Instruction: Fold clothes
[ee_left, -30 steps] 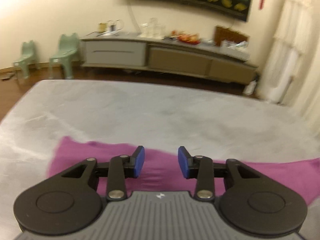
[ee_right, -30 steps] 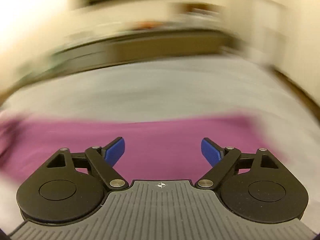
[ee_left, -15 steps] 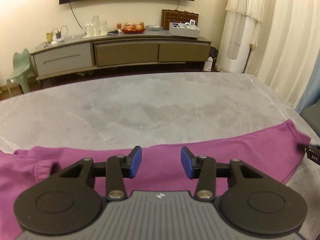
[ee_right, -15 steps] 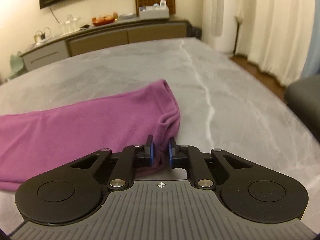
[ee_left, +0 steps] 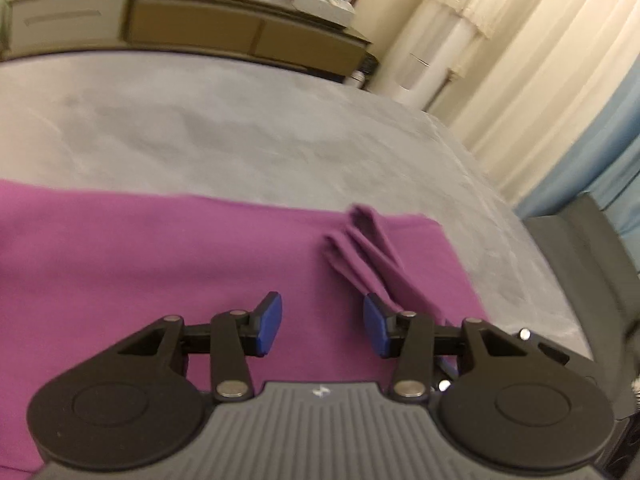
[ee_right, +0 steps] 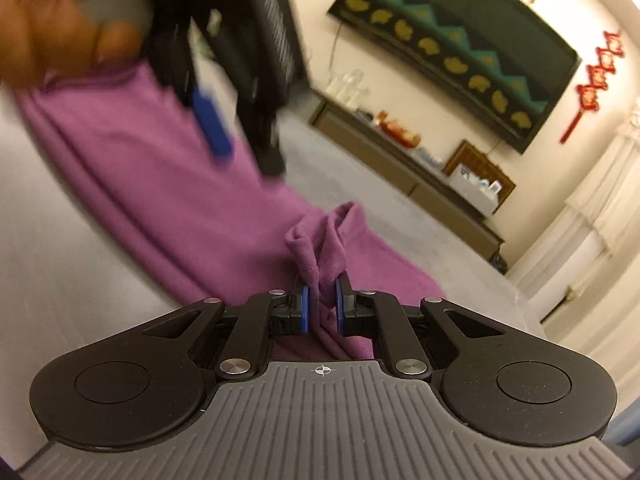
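Garment (ee_left: pixel 160 264): one purple piece, lying flat across the grey bench (ee_left: pixel 240 128), its right end lifted and bunched. Right gripper (ee_right: pixel 321 306) has its fingers closed on that bunched end, a fold of cloth standing up between the blue pads; the hold appears meant to carry the end over the body of the cloth for a fold. Left gripper (ee_left: pixel 322 326) hangs over the flat cloth, tilted downward, fingers apart with nothing between them; its jaws have just been opening, probably to take an edge or pin the cloth while the other end is brought across. In the right wrist view the left gripper shows blurred at upper left with the person's hand (ee_right: pixel 48 28) behind it, so contact with the cloth cannot be confirmed. Count: one garment, two grippers, one bench.
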Available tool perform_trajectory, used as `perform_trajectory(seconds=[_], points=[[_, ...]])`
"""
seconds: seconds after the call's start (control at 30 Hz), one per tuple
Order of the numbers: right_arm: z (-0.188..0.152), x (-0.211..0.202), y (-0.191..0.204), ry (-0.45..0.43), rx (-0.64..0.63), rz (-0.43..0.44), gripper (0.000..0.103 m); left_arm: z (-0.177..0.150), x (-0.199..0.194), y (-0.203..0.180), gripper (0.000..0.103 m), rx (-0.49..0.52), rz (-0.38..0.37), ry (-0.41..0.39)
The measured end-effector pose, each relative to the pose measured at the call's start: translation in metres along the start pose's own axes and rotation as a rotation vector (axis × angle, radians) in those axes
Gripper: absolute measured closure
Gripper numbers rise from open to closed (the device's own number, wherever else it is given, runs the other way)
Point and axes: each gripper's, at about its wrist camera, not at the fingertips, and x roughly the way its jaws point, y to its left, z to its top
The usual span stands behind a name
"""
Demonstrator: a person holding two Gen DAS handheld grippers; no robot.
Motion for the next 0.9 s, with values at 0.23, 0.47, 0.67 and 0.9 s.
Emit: perform_trajectory(seconds=[0.23,0.47,0.67,0.9], points=[[0.003,-0.007,0.004,0.061,0.031,0.092,0.089,-0.005,0.025,0.009,0.042,-0.155,-0.15,-0.001],[-0.001,-0.016,0.009,0.028,0.015,0.186,0.054,-0.003,0.039,0.007,0.064,-0.108,-0.062,0.031],[-0.011,-0.038,-0.08,0.034,0.446,0.289,0.015,-0.003,0.039,-0.016,0.076,0.068,0.128,0.02],[-0.063,0.004,-0.137,0.281,0.744,0.095,0.061,-0.001,0.015,-0.022,0.05,0.08,0.202,-0.039]])
